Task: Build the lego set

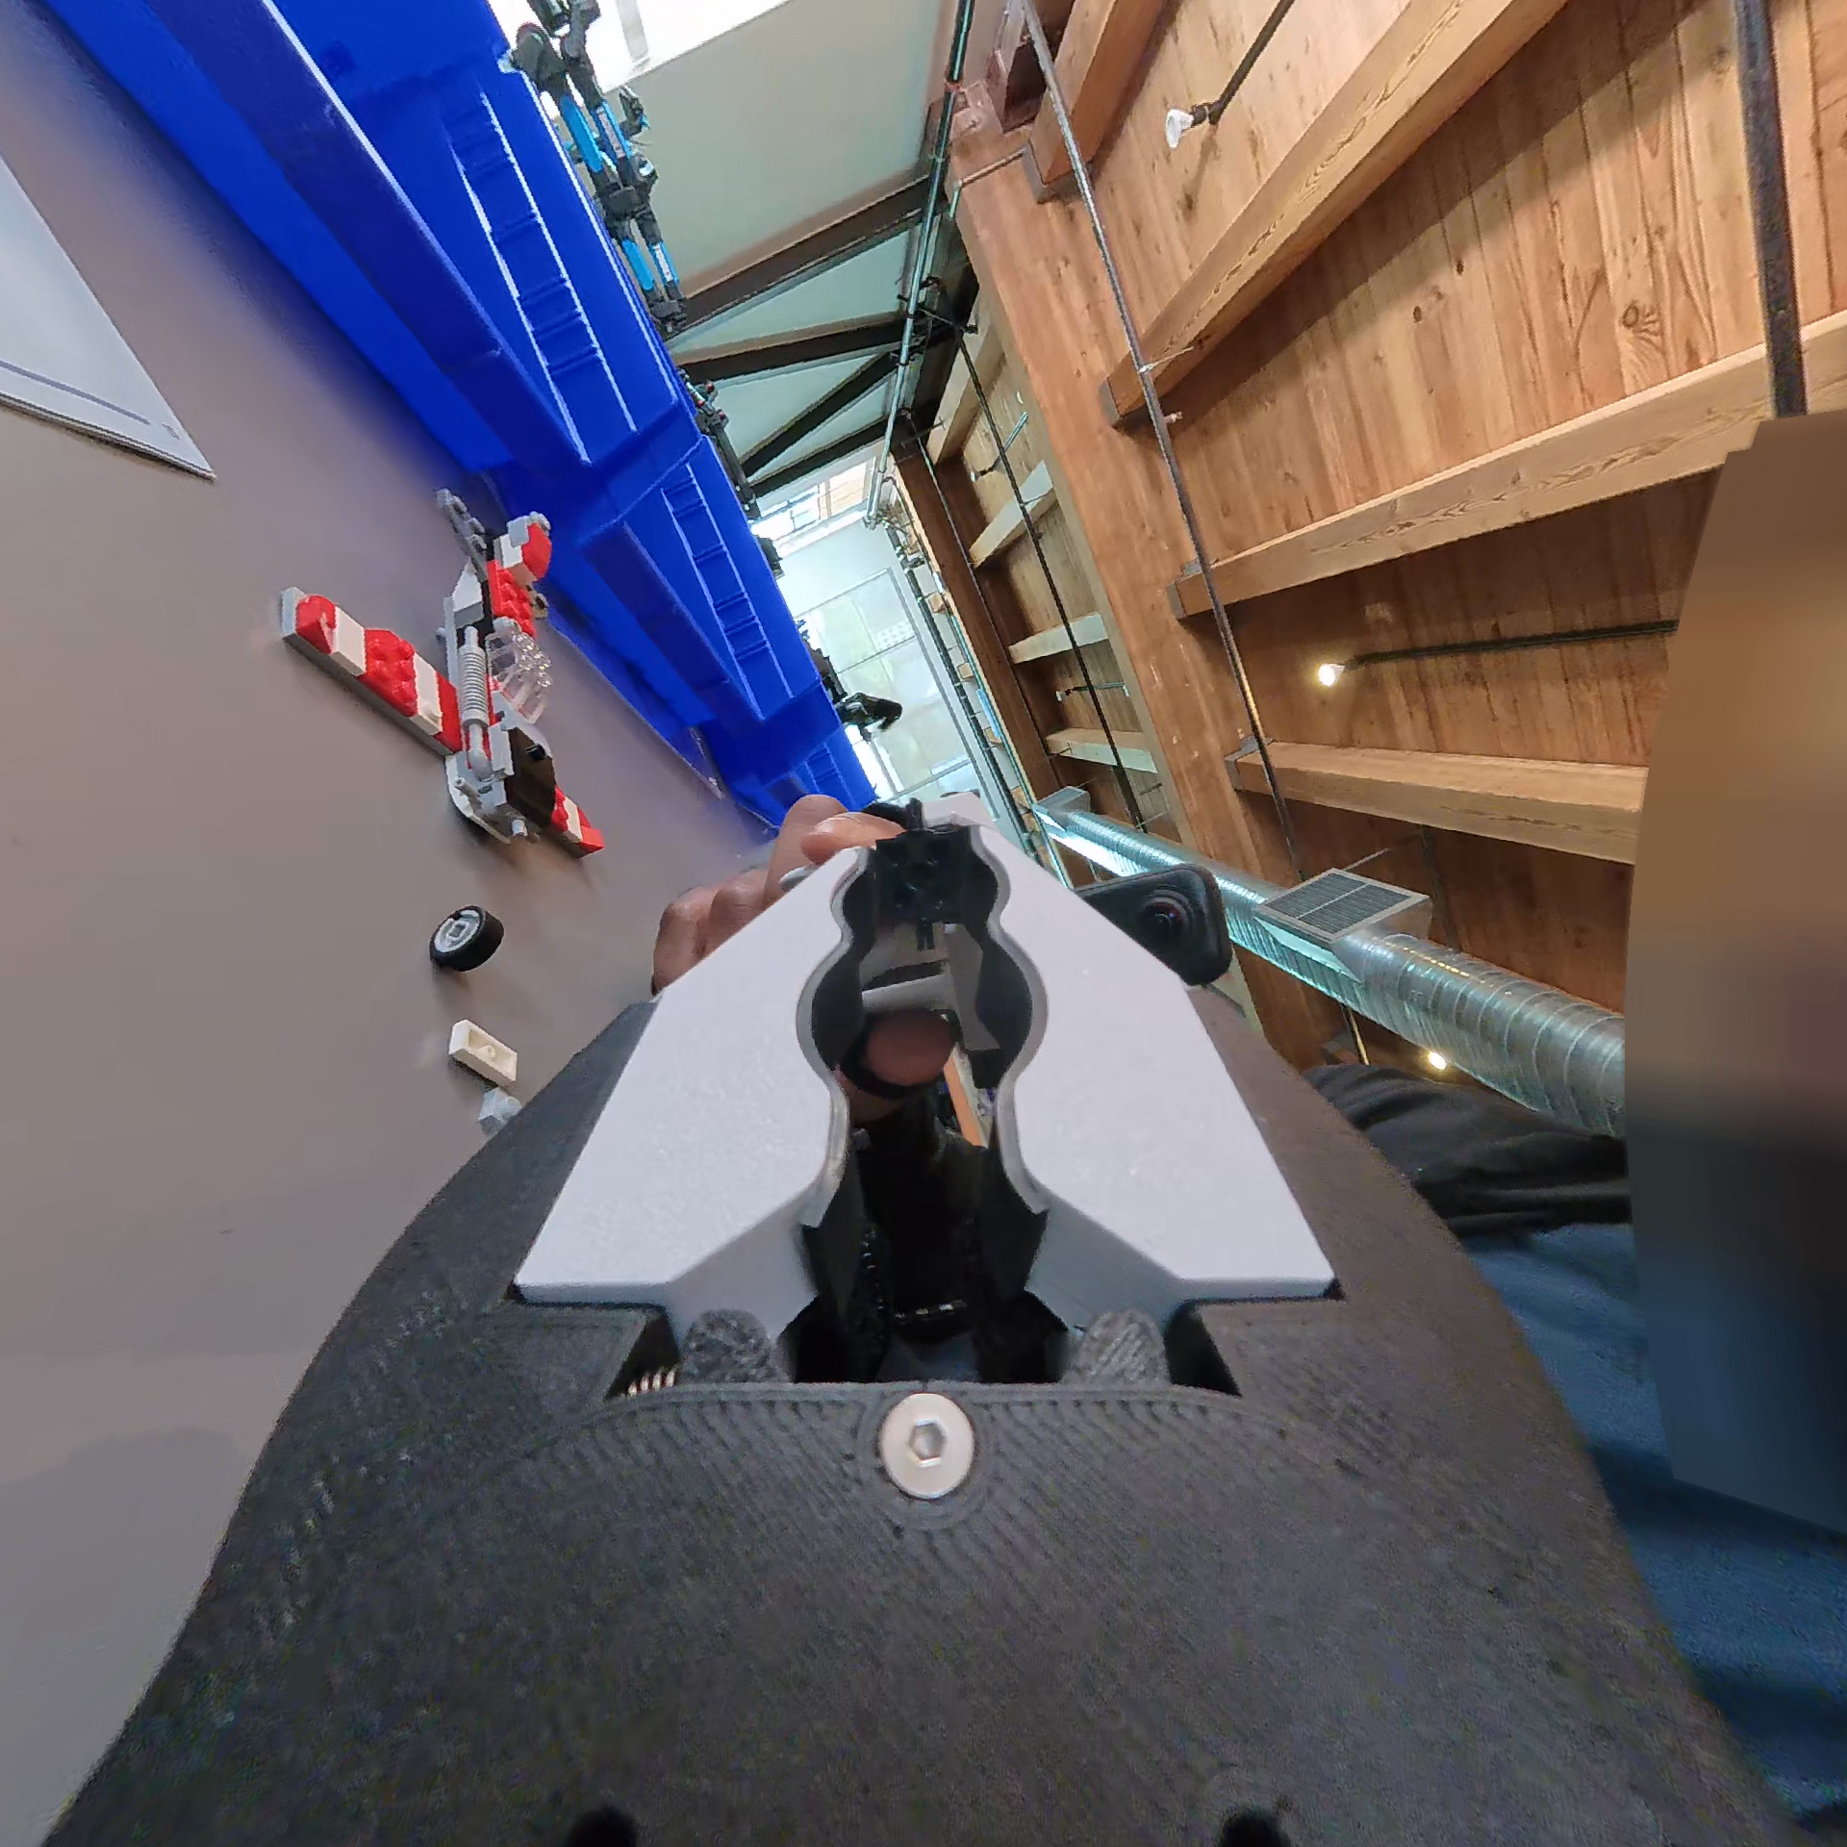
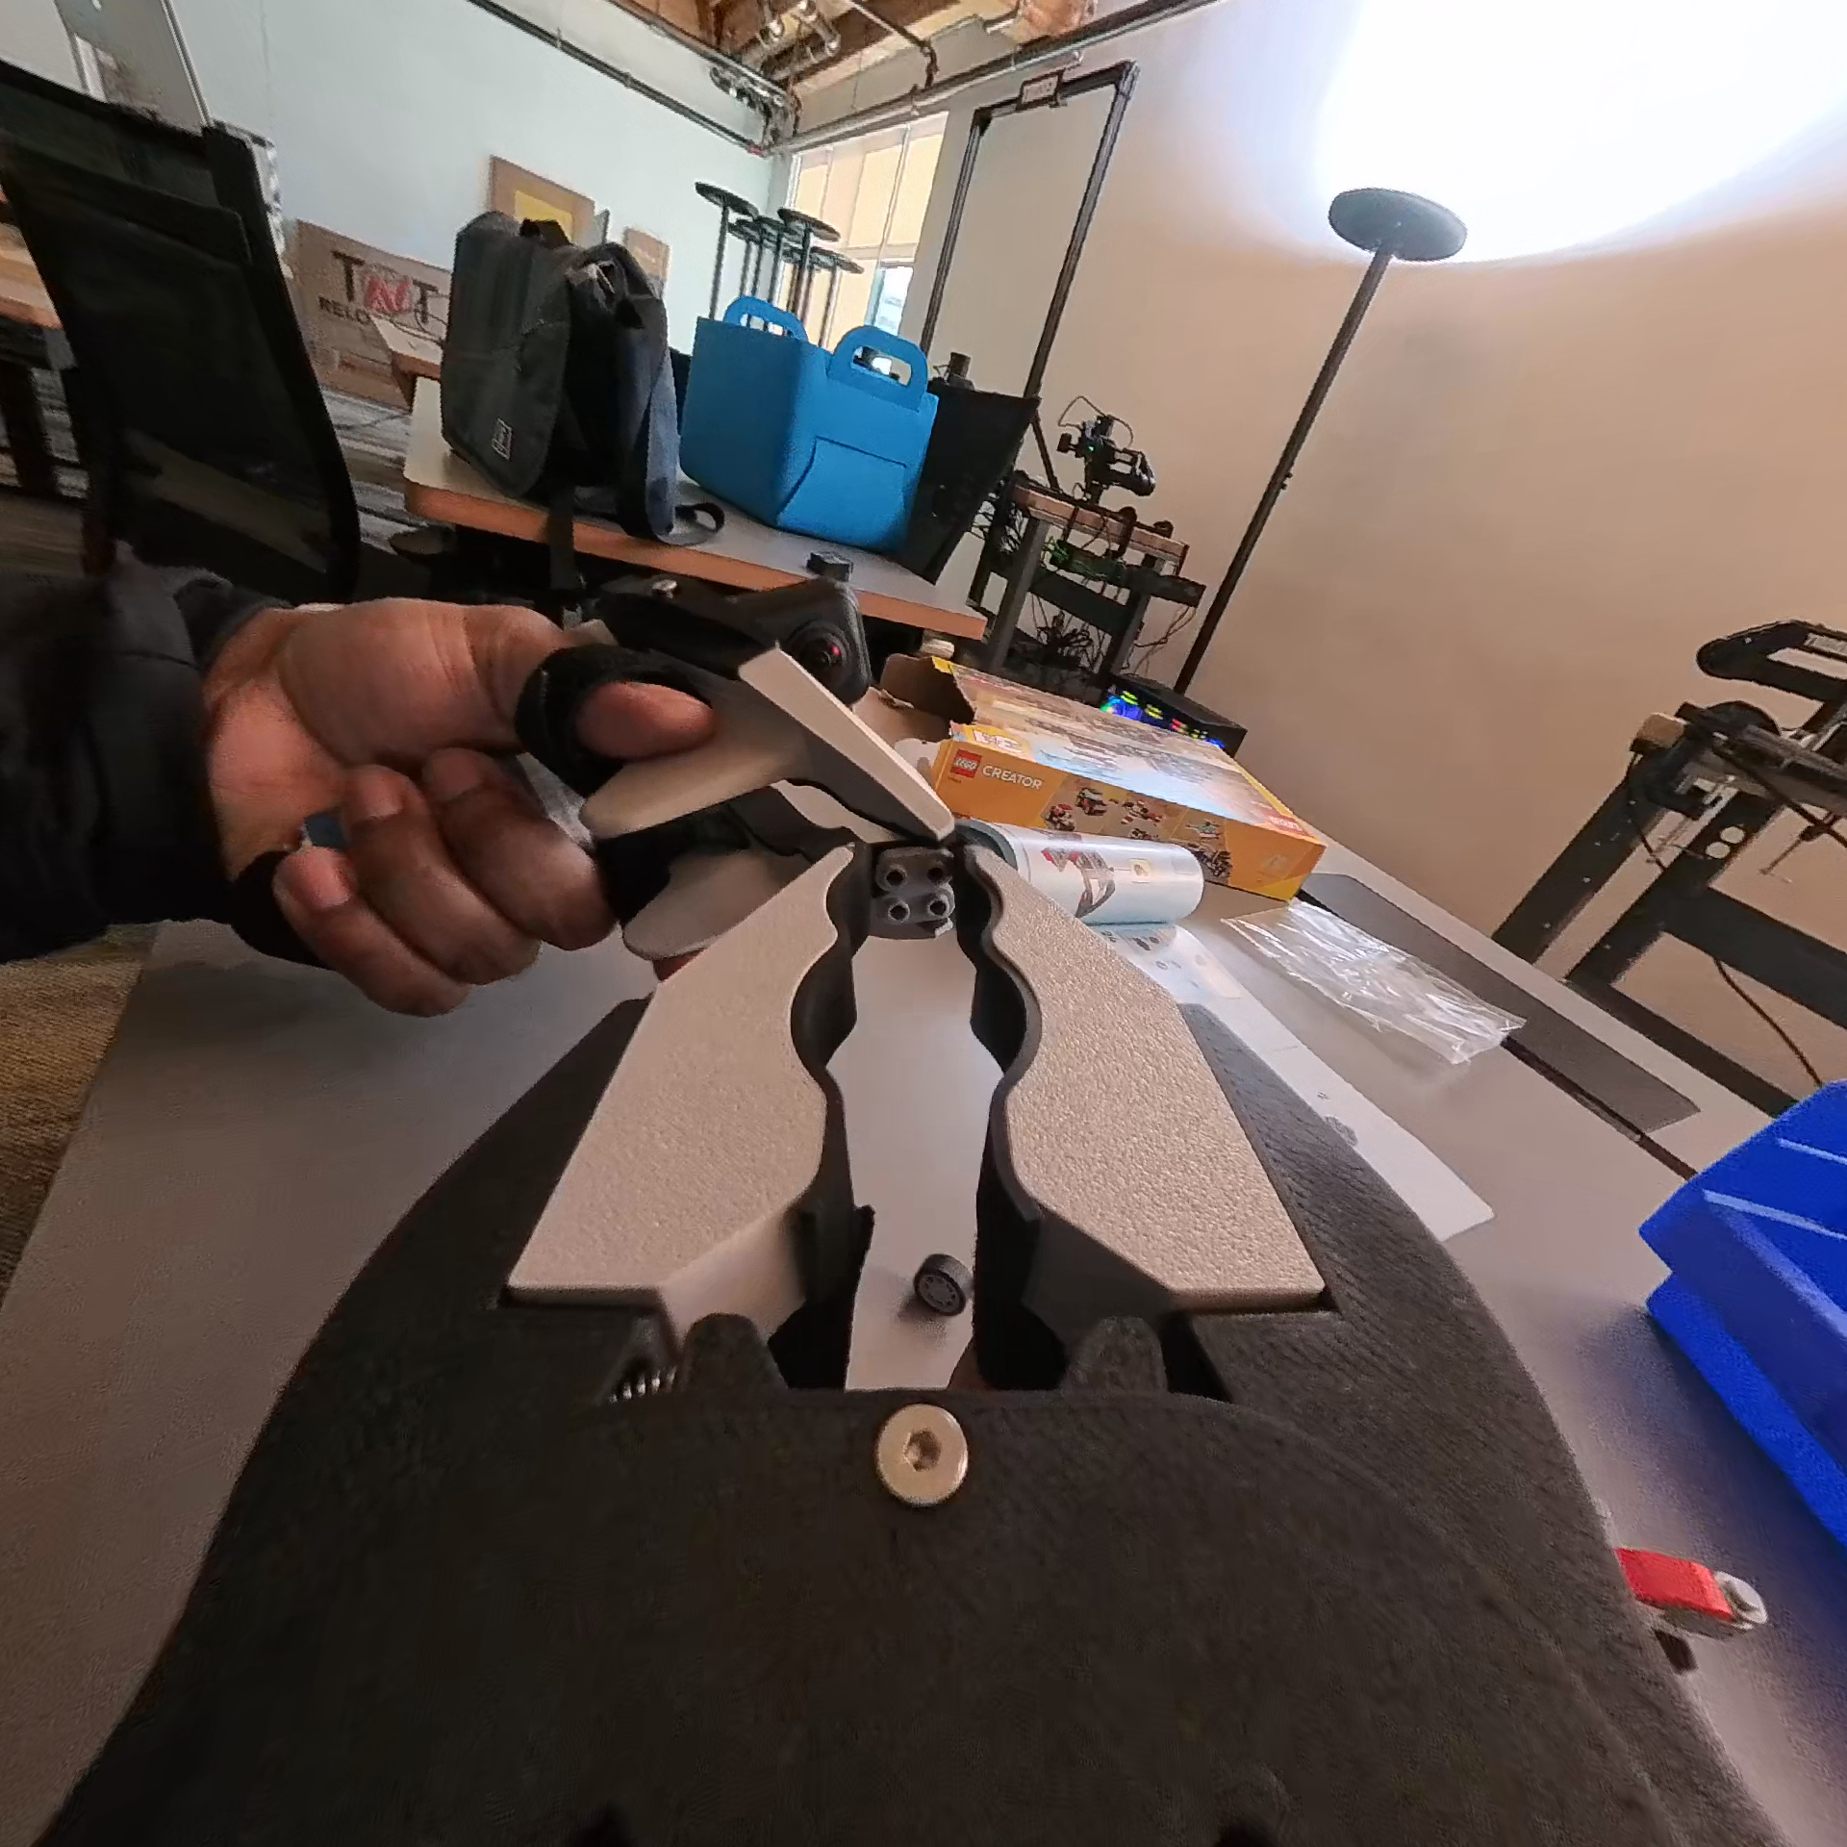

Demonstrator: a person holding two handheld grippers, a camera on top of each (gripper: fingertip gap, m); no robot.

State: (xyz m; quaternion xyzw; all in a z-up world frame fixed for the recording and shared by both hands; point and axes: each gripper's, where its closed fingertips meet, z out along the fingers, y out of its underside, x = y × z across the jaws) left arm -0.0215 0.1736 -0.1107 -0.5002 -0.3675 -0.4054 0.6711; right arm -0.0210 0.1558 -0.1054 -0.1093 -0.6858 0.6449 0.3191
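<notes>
Wheel (image 1: 466,936) and white brick (image 1: 484,1050) beside half-built model (image 1: 497,668).

Bright daylight, window glare, fisheye edges

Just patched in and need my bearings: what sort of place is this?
Probably an office or lab workspace, not a home: grey desks, blue parts bins, camera rigs on stands, an exposed metal duct under a timber ceiling.

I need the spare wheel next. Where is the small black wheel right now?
In the left wrist view, the small black wheel lies on the grey table, left of the left tool, between the red-and-white model and a white brick.
</notes>
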